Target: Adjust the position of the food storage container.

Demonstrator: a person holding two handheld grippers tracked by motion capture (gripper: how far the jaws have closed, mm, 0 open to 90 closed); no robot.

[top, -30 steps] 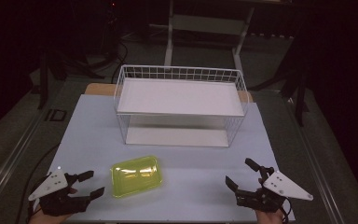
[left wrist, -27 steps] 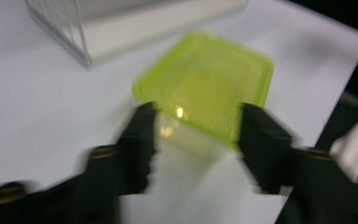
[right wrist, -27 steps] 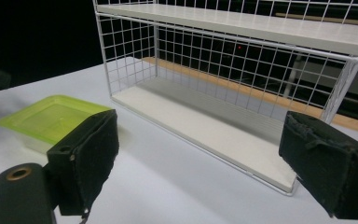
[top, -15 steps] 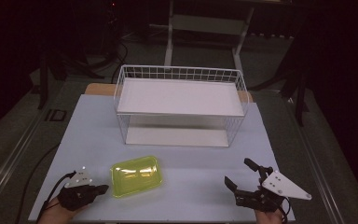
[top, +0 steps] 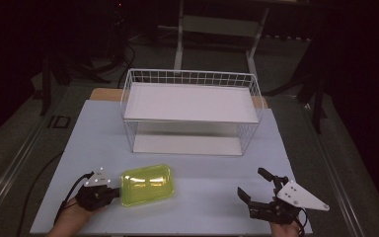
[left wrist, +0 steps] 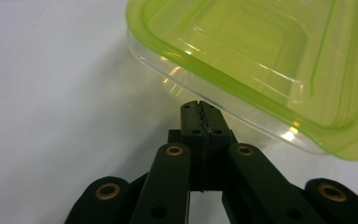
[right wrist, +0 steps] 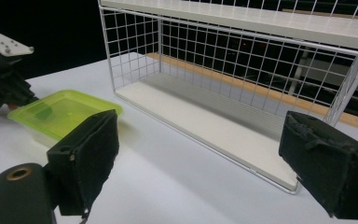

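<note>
Container (top: 147, 184) sits near the front edge of the worktop (top: 202, 168), toward the front-left corner; bare worktop between it and the wire shelf rack (top: 190, 111) at the back edge. It's a clear tub with a translucent lime-green lid, rounded corners. Left gripper (top: 109, 192) at its left end, jaws pressed together, tips right at the tub wall under the lid rim (contact unclear). Right gripper (top: 254, 186) near the front-right corner, jaws spread wide, gripping nothing.

Left hand-held gripper (left wrist: 200, 105): black linked jaws, brass rivets, grey plate with white dots, black cable. Right hand-held gripper (top: 256, 186): black, felt-like pads, grey plate.
</note>
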